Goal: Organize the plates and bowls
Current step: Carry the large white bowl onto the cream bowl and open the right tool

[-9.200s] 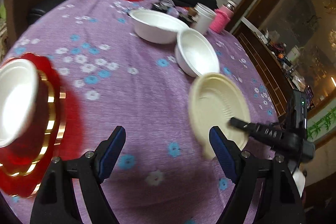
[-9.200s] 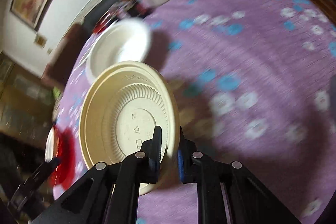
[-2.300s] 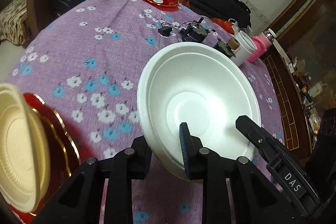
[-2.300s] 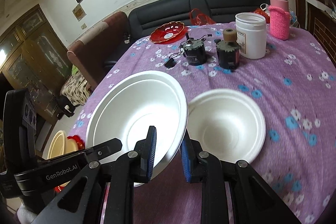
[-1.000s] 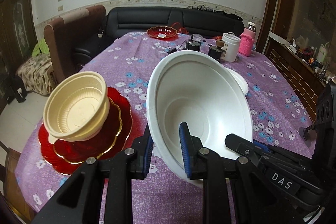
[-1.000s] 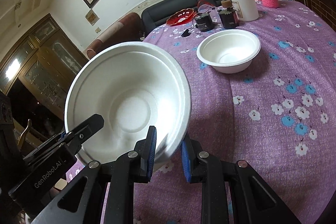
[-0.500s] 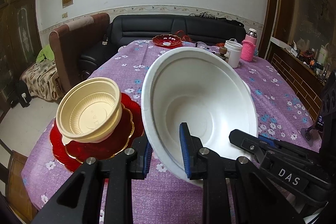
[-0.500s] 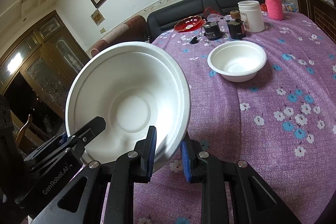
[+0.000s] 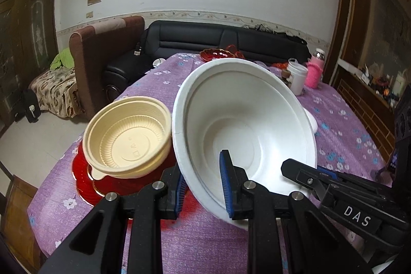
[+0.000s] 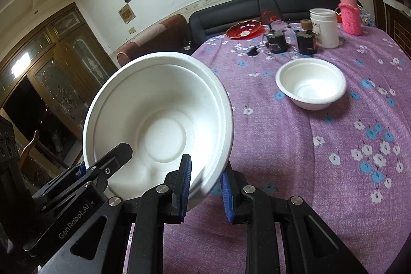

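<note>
Visibility is kinda rough in both views because the big white foam bowl (image 9: 244, 135) fills the middle and blocks a lot. Left gripper (image 9: 203, 186) is clamped on its near rim, one blue pad inside the bowl and one outside, and the right gripper (image 10: 205, 184) is pinched on the same bowl's rim from the other side, so the bowl hangs tilted in the air between the two over the purple flowered tablecloth (image 10: 334, 171).

From the left wrist view the small white bowl (image 10: 310, 84) is almost fully hidden behind the big one, just a sliver of rim pokes out on the right. The red plate (image 9: 84, 179) is mostly covered by the cream plastic bowl (image 9: 128, 138) sitting on it, and the left finger cuts off its near edge. The stuff at the far end of the table (white jar (image 10: 323, 27), pink bottle sleeve (image 10: 350, 17), two dark little pots) is too small to read. The right wrist view doesn't show the cream bowl or red plate at all; the big bowl is in the way.

Compared to a second ago: same grip from both sides, but the bowl sits higher, more wall and painting show, and the cream bowl looks closer to the big bowl's rim, nearly touching in the picture.
</note>
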A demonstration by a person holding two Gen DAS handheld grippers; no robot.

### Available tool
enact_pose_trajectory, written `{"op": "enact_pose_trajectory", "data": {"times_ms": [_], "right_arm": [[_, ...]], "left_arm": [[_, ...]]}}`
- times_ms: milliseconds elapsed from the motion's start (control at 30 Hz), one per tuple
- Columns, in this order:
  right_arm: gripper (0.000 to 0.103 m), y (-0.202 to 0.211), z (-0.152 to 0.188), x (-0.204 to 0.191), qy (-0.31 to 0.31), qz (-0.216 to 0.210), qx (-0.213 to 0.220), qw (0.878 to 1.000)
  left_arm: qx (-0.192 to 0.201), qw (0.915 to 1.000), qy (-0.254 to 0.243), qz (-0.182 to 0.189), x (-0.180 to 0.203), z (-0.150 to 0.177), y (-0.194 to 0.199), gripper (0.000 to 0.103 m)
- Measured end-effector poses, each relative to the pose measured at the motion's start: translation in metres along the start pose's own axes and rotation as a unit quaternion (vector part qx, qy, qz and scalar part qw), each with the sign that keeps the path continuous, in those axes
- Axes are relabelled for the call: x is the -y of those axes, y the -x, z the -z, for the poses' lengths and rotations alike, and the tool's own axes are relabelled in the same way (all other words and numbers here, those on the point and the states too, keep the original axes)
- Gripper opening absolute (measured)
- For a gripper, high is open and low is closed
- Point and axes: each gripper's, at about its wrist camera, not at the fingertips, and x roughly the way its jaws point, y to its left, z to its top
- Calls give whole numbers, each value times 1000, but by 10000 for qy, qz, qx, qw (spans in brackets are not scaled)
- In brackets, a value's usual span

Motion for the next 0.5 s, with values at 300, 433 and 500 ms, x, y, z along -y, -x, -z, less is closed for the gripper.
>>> {"op": "enact_pose_trajectory", "data": {"times_ms": [300,433,500], "right_arm": [[24,-23,-33,-53,568,-120,38,9983],[25,-42,-52,-89,990,-124,32,9950],[25,-58,-60,-105,1151,-136,-54,9932]], "left_arm": [[110,9990,250,-360,-47,-21,-4,23],[124,9970,341,-691,-76,-36,-10,26],[124,9956,407,-833,-89,-41,-13,27]]}}
